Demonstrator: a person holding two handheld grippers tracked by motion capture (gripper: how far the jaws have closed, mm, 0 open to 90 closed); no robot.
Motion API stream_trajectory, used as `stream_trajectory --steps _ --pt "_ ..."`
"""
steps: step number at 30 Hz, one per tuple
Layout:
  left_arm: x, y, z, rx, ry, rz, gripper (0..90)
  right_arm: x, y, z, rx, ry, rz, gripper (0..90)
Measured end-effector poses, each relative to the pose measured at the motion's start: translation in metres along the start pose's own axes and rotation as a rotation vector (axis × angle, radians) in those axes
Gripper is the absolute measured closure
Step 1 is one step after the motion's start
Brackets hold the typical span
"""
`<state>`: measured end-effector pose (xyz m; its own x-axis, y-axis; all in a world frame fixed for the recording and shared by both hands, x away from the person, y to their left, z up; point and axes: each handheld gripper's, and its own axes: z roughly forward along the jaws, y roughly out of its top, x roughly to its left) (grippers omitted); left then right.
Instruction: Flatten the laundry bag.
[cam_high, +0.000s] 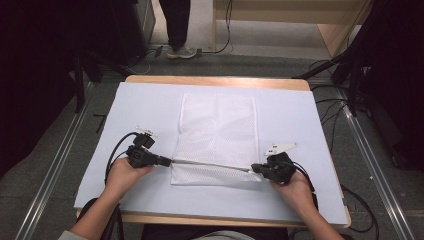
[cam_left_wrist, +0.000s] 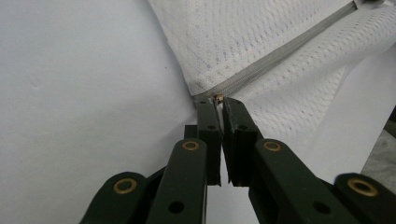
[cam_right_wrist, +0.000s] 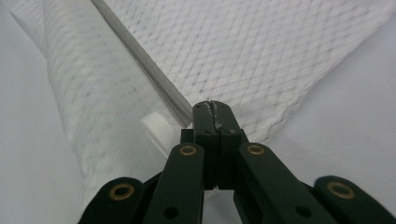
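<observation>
- 2 grippers clamp opposite ends of the mesh bag's (cam_high: 217, 135) zipper (cam_high: 210, 164).
- Left gripper (cam_left_wrist: 218, 99) pinches the brass pull (cam_left_wrist: 218, 97) (jaws nearly shut); right gripper (cam_right_wrist: 212, 105) clenches the far end.
- Zipper's long axis runs straight between both fingertips.

A white mesh laundry bag (cam_high: 218, 135) lies flat at the centre of the frame in the high view, its long side running away from the camera. A grey zipper (cam_high: 210, 164) crosses it near the lower edge, drawn straight from left to right. In the left gripper view the zipper (cam_left_wrist: 275, 56) climbs toward the upper right, a small brass-coloured end piece (cam_left_wrist: 218, 97) showing at its lower tip.
</observation>
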<state>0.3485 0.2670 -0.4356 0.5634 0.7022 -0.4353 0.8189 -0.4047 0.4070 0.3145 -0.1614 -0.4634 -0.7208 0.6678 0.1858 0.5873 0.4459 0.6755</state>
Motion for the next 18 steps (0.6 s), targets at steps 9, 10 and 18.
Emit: stream_trajectory --steps 9,10,18 --pt "-0.004 -0.002 0.004 0.000 -0.060 0.026 76.9 0.004 -0.003 -0.003 0.025 0.012 -0.022 90.0" --pt "-0.004 -0.002 0.005 -0.002 -0.070 0.029 74.5 0.006 -0.004 -0.004 0.020 0.014 -0.030 90.0" --pt "-0.007 0.000 0.004 -0.023 -0.087 0.047 68.3 0.007 -0.013 -0.011 0.003 0.055 -0.039 90.0"
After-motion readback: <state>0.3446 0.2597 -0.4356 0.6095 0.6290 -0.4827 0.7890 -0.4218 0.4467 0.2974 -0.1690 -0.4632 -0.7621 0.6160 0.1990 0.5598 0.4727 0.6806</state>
